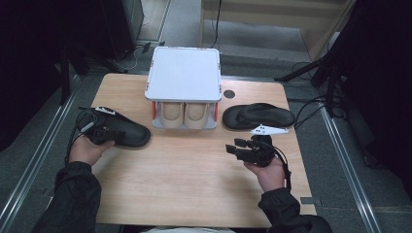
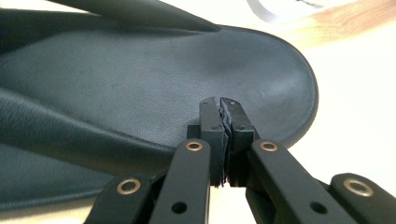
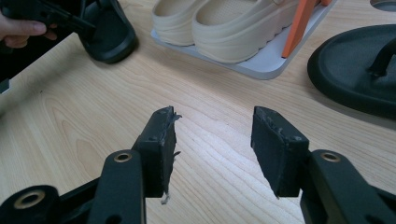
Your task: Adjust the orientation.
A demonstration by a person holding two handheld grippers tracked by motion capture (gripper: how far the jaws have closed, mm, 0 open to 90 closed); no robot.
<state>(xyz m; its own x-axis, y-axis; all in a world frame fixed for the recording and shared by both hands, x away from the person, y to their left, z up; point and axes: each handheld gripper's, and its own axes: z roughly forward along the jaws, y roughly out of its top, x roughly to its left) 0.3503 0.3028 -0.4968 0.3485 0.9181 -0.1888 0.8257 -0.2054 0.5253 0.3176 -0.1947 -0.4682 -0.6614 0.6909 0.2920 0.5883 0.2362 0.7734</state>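
With the left tool [image 1: 108, 136] pressed together gripping nothing, pushing could skid the black slipper [image 1: 127, 132] off the table [image 1: 194, 170].

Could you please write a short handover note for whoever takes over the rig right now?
Left gripper: jaws shut, tips over the left black sandal at the table's left; whether they pinch its edge I cannot tell.
Right gripper: open, holding nothing, over bare table in front of the right black sandal.
Things: a small white two-level rack stands mid-table at the back, with a beige pair of shoes on its lower level and a bare top shelf.
Done: the beige pair is stowed.
Left, as I judge it: both black sandals are off the rack, probably bound for it.
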